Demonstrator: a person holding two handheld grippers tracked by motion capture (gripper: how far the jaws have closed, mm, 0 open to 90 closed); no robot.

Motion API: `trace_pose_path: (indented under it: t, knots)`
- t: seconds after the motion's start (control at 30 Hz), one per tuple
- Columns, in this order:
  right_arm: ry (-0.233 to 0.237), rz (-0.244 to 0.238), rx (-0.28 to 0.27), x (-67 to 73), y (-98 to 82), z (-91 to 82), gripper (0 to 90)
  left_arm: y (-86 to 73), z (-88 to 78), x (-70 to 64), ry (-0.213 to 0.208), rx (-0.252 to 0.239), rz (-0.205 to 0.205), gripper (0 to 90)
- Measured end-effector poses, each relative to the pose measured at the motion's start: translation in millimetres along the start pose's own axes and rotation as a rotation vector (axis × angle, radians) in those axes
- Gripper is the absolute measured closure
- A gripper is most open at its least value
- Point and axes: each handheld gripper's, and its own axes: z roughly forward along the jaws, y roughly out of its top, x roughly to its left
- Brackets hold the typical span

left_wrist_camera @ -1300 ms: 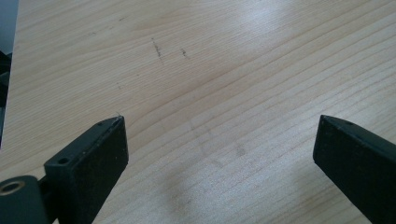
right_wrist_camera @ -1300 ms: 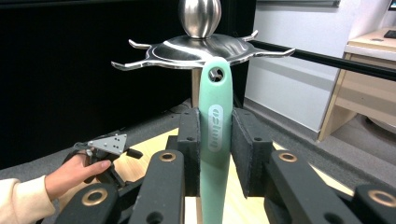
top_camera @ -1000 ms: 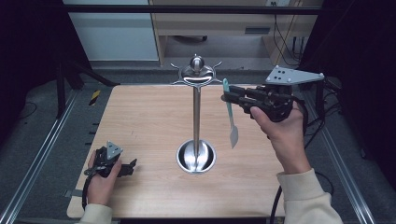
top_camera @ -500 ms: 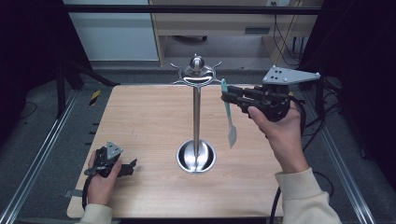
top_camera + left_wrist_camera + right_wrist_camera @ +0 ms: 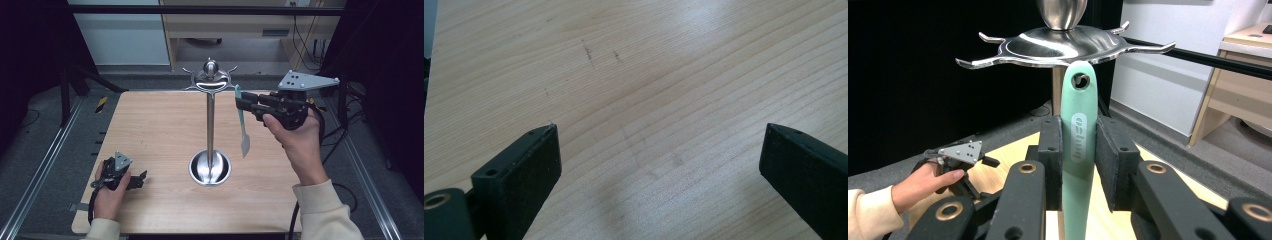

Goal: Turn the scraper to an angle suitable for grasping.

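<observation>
Close-up, right gripper (image 5: 1079,165) jaws clamp green spatula (image 5: 1078,150) under rack (image 5: 1058,47).

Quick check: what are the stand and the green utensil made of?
Stand: polished metal, likely steel; it mirrors the room. Utensil: matte mint green, smooth with a moulded logo and hang hole, probably silicone or plastic; which one is unclear.

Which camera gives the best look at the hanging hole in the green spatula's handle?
The right gripper view: the hole sits close and sharp, just under the hooked rim of the metal stand, with the spatula clamped in the right gripper. The high view gives the spatula small, side-on, its hole too small to see. The left gripper view faces bare table.
</observation>
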Motion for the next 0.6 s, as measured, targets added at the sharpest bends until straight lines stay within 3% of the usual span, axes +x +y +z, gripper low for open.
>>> trace_pose_path:
  t: [0.6]
  knots:
    - [0.000, 0.001, -0.007, -0.2, -0.8, 4.3, 74.2, -0.2, 0.1, -0.4, -0.002, 0.003, 0.002, 3.0]
